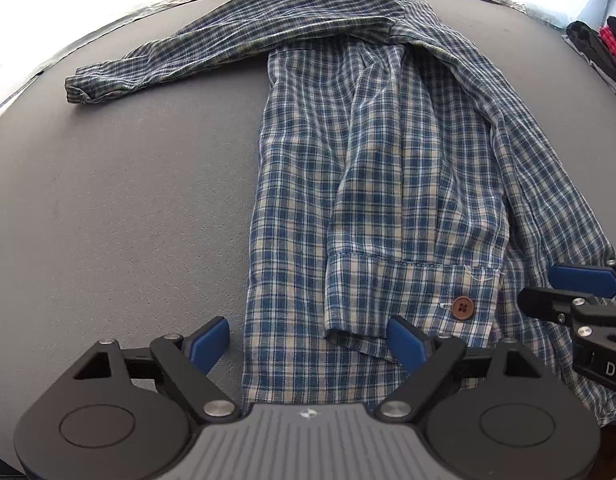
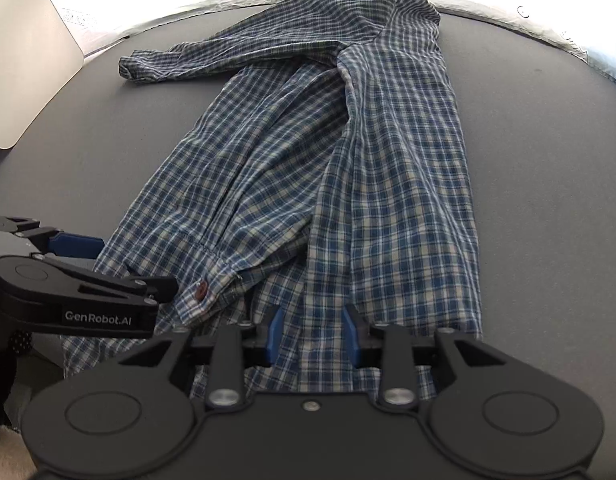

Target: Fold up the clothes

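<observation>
Across the grey table [image 1: 119, 200] the plaid shirt [image 1: 388, 160] lies half folded, 1 sleeve out toward 10 o'clock. Left tool [image 1: 308, 344] gapes wide over the hem; right tool [image 2: 312, 330] stands narrow, pinching nothing yet. Both should bite the hem evenly before lifting.

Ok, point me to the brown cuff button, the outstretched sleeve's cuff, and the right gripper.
brown button [image 1: 462, 308]: left wrist view, on the button's face.
outstretched sleeve cuff [image 1: 81, 90]: left wrist view, on the cuff's end.
right gripper [image 2: 312, 330]: right wrist view, midway between its fingertips, over plaid fabric.
</observation>
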{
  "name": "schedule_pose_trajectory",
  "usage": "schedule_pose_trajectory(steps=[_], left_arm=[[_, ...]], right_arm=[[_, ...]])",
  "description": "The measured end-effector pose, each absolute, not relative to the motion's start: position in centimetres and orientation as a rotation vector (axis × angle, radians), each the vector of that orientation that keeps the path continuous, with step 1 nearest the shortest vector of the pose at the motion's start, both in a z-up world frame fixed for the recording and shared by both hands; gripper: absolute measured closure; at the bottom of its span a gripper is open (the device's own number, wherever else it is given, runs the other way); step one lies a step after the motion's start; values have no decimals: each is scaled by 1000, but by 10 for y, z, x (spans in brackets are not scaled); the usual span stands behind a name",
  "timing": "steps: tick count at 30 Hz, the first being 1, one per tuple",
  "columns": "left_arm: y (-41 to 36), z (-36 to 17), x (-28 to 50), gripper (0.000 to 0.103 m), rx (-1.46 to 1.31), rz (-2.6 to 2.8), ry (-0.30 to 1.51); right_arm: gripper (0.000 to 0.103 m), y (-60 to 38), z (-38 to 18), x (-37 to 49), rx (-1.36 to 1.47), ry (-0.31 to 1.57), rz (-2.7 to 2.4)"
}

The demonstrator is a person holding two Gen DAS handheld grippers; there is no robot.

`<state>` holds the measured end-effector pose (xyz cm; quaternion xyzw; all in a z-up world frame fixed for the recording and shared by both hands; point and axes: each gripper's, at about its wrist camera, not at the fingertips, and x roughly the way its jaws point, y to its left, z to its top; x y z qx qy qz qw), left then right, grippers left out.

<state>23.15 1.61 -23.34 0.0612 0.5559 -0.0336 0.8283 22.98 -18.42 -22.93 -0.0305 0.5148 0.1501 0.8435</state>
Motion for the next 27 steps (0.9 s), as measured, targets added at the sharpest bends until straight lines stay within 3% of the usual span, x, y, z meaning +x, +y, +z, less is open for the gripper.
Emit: schedule_pose_trajectory(steps=[3,5,8,21,27], left_arm=[[15,-235,226,13,143,-66,1189],[16,-237,224,11,128,-60,1191],[19,-239,221,5,113,-48,1187],[23,-243,213,0,121,-71,1174],[25,-243,209,0,128,-96,1172]], right_arm=[[79,-184,-232,224,-100,1083,324],[92,-185,-233,220,-118,1076,327],[99,-194,-232,217,-52,1063,310],[102,-269,-231,217,896,955,416],[102,-239,-257,232,976,1066,482]])
